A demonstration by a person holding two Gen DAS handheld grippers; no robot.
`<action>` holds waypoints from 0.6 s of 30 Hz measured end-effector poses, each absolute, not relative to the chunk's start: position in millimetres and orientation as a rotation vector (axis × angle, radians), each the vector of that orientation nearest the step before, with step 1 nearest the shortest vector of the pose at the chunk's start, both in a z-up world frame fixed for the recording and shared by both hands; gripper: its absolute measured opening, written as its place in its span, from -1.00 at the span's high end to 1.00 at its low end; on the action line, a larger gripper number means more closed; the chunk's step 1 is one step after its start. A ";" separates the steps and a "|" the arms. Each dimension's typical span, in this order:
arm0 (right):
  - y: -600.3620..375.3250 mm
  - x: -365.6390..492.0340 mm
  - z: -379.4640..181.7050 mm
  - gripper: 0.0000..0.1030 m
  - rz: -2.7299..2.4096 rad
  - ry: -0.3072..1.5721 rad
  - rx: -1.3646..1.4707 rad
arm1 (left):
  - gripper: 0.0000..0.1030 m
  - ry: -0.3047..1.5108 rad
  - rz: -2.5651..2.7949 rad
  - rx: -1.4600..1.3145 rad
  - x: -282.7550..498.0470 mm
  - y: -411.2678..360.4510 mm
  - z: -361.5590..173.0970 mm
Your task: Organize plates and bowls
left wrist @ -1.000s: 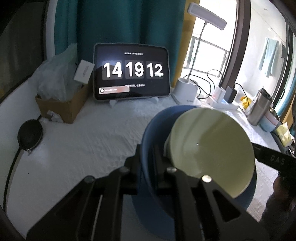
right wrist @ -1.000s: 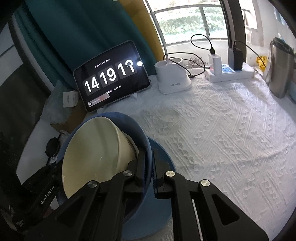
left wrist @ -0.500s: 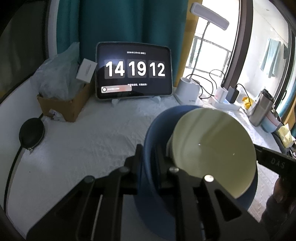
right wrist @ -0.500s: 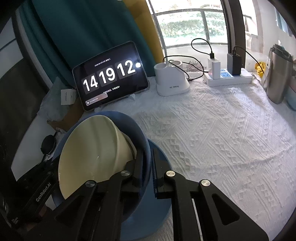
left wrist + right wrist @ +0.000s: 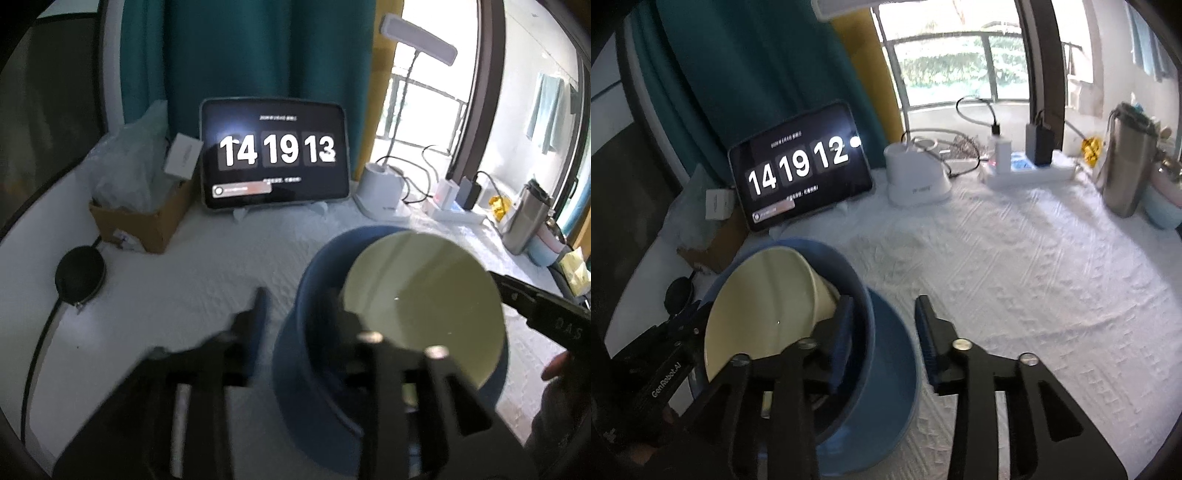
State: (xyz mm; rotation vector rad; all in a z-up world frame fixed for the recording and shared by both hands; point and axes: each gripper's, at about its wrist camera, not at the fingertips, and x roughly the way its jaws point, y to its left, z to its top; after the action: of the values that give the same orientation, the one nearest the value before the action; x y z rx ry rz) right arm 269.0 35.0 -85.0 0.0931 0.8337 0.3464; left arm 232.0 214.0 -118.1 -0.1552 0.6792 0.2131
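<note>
A cream bowl (image 5: 421, 302) sits tilted inside a dark blue bowl (image 5: 314, 273), which rests in a wider blue dish (image 5: 295, 387) on the white cloth. My left gripper (image 5: 299, 314) straddles the blue bowl's left rim. Its jaws are opening and the pads stand off the wall. In the right wrist view the cream bowl (image 5: 764, 306) and the blue bowl (image 5: 862, 295) sit in the blue dish (image 5: 897, 365). My right gripper (image 5: 884, 332) straddles the right rim, one finger (image 5: 842, 332) inside and one outside. Its jaws are opening too, clear of the rim.
A tablet clock (image 5: 275, 155) stands at the back, beside a cardboard box (image 5: 140, 221) holding plastic bags. A black round object (image 5: 79, 275) lies at the left edge. A lamp base (image 5: 916, 177), a power strip (image 5: 1027, 171), a steel tumbler (image 5: 1126, 166) and a pale blue bowl (image 5: 1163, 206) line the back right.
Both grippers were shut on the blue bowl's rim and have opened off it. The nested bowls stay in the blue dish. Neither hand has shifted much.
</note>
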 end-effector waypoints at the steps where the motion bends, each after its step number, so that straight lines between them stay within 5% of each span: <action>1: 33.4 268.0 -83.5 0.07 0.349 0.829 0.096 | 0.13 0.670 0.218 -0.152 230.4 213.7 -116.4; 18: 13.3 227.7 -52.6 0.01 0.336 0.746 0.080 | -0.06 0.558 0.153 -0.140 186.0 183.8 -79.1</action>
State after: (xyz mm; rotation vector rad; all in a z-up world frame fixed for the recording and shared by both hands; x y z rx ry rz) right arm 227.7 13.3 -52.6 0.0802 0.7455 0.3364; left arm 186.0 183.8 -79.1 -0.1399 0.5577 0.1526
